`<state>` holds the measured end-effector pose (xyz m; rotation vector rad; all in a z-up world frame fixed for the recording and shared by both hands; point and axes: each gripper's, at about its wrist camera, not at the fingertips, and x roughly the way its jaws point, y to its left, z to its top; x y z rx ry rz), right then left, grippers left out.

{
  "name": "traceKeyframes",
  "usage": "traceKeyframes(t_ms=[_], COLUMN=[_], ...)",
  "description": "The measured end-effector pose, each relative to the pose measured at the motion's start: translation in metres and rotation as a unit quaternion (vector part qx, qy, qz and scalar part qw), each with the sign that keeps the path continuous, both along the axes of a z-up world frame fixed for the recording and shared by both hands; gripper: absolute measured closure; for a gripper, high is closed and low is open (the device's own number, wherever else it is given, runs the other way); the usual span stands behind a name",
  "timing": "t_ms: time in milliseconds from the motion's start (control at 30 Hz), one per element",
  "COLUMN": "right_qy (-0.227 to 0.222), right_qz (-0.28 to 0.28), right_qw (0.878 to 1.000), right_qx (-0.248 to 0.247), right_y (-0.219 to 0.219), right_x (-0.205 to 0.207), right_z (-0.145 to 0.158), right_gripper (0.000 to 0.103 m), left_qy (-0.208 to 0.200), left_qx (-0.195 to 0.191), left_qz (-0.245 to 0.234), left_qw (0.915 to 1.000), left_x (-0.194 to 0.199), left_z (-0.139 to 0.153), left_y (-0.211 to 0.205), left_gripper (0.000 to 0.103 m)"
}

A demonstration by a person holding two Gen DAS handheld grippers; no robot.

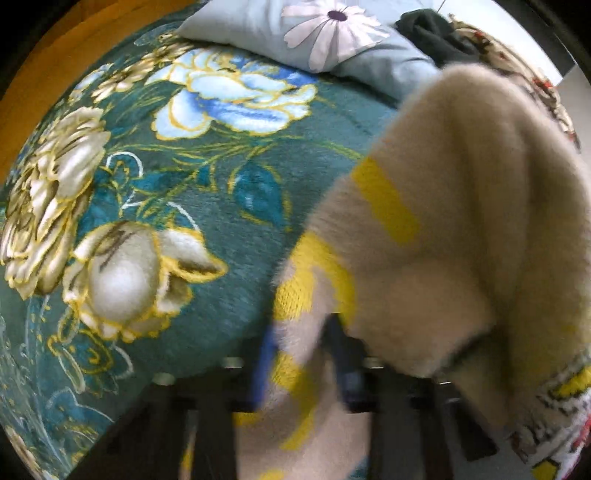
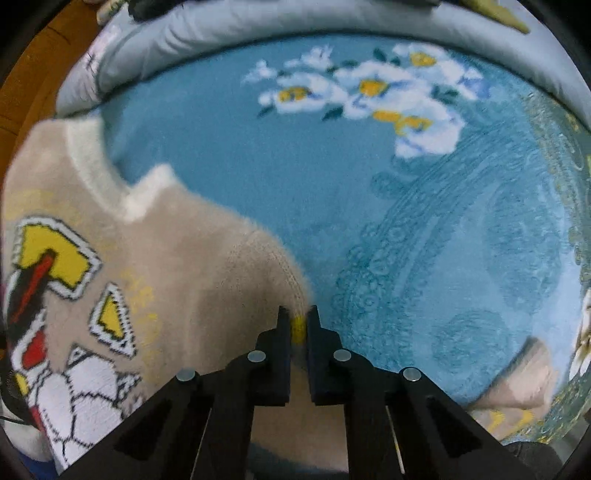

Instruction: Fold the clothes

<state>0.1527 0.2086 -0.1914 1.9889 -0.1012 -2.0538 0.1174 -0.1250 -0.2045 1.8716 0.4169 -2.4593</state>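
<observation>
Left gripper [image 1: 301,354] fingers [image 1: 341,350] clamp beige sweater [image 1: 461,240].

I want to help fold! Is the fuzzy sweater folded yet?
Not yet. The sweater hangs bunched above the blanket, pinched by the right hand-held gripper.

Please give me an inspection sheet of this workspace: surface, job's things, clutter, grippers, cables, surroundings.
Surface: floral teal blanket on a bed.
Job's things: beige sweater, partly lifted, with yellow patches.
Clutter: grey flower pillow; dark garment behind it.
Grippers: right gripper shut on the sweater edge; left gripper blurred, sweater cloth between its fingers.
Cables: nothing seen.
Surroundings: wooden floor beside the bed.
</observation>
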Motion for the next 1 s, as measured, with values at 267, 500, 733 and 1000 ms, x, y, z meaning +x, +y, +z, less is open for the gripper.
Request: traceKeyframes(t_ms=[267, 500, 733, 1000], right_qy=[0.137, 0.182, 0.179, 0.174], right_qz=[-0.061, -0.108, -0.107, -0.119], right_qw=[0.988, 0.973, 0.971, 0.974], right_qx=[0.048, 0.088, 0.114, 0.082], right_y=[0.085, 0.129, 0.116, 0.098], right_x=[-0.02, -0.09, -0.132, -0.148], right_z=[0.09, 0.13, 0.104, 0.094], right_gripper=[0.097, 0.097, 0.097, 0.097], left_qy=[0.112, 0.176, 0.143, 0.073], left_qx=[-0.04, -0.099, -0.131, -0.124], left_qz=[-0.004, -0.056, -0.06, 0.002], left_qw=[0.9929, 0.9777, 0.9791, 0.9896], left_x=[0.012, -0.057, -0.12, -0.131], left_z=[0.081, 0.124, 0.11, 0.071], left_y=[0.008, 0.012, 0.03, 0.009], left_gripper=[0.089, 0.089, 0.089, 0.089])
